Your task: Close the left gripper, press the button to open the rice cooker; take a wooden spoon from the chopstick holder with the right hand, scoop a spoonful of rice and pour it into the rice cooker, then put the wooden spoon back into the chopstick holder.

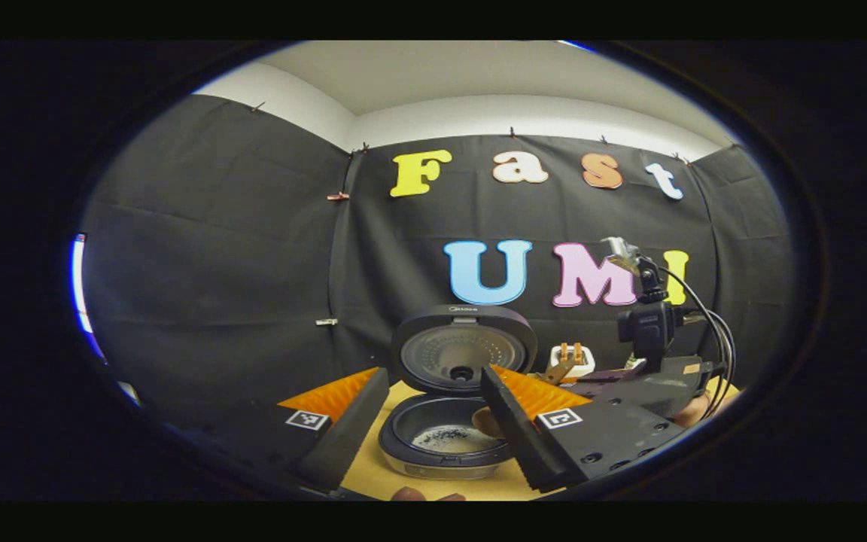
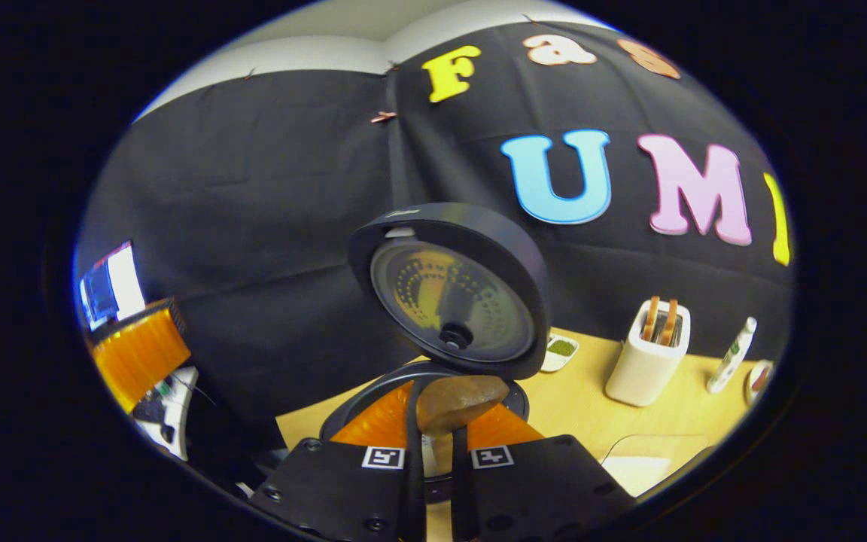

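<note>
Right tool (image 2: pixel 433 444) clenched on wooden spoon (image 2: pixel 457 403), bowl over open rice cooker (image 2: pixel 411 376) centre frame, prob. to tip rice; left tool (image 1: pixel 433 421) released.

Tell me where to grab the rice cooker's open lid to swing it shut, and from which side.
Take the lid at its top rim, farthest from the hinge at its bottom edge behind the pot. It stands nearly upright, so come from above and behind. Judgement only.
</note>
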`<state>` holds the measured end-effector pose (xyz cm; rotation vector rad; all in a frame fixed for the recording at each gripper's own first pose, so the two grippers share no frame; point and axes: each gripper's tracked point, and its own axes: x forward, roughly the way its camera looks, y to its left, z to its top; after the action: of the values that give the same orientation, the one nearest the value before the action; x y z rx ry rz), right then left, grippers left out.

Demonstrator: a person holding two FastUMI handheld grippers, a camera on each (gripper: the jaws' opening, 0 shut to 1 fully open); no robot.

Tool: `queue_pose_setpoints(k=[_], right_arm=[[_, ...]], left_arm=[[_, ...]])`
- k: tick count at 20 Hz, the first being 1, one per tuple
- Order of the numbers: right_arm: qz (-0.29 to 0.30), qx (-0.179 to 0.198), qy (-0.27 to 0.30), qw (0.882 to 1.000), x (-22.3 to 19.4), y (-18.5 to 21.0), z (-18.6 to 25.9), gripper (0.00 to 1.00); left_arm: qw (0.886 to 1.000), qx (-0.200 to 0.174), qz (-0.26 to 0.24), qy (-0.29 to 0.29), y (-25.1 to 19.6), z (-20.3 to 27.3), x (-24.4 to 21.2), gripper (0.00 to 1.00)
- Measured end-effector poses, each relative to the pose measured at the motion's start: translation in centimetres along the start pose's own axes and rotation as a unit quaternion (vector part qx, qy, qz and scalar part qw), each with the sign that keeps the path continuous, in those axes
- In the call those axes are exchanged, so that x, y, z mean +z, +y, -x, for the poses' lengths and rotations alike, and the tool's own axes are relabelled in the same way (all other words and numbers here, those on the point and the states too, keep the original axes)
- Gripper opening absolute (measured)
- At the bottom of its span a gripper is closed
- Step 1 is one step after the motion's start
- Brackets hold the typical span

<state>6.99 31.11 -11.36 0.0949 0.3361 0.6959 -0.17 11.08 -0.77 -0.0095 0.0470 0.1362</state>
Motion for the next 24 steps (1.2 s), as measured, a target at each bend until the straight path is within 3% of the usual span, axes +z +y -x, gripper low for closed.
queue_pose_setpoints(k=[7, 8, 9, 14, 24], right_arm=[[-0.049, -0.044, -0.045, 0.997, 3.1, -4.0, 2.3, 0.17], [-0.055, -0.051, -0.046, 0.996, 3.2, -4.8, 2.8, 0.12], [-0.059, -0.061, -0.047, 0.995, 3.2, -5.8, 3.4, 0.17], [-0.084, -0.127, -0.052, 0.987, 3.3, -12.7, 7.7, 0.17], [-0.143, -0.255, -0.067, 0.954, 2.6, -28.5, 18.0, 0.17]], left_arm=[[1.000, -0.007, -0.009, -0.010, -1.7, -0.2, 0.9, 0.85], [1.000, -0.012, -0.008, -0.011, -2.2, -0.3, 1.1, 0.86], [1.000, -0.017, -0.006, -0.012, -2.9, -0.4, 1.0, 0.86], [0.999, -0.040, 0.004, -0.009, -6.2, -1.3, 0.9, 0.86], [0.999, -0.036, 0.024, 0.014, -10.9, -2.9, -0.1, 0.86]])
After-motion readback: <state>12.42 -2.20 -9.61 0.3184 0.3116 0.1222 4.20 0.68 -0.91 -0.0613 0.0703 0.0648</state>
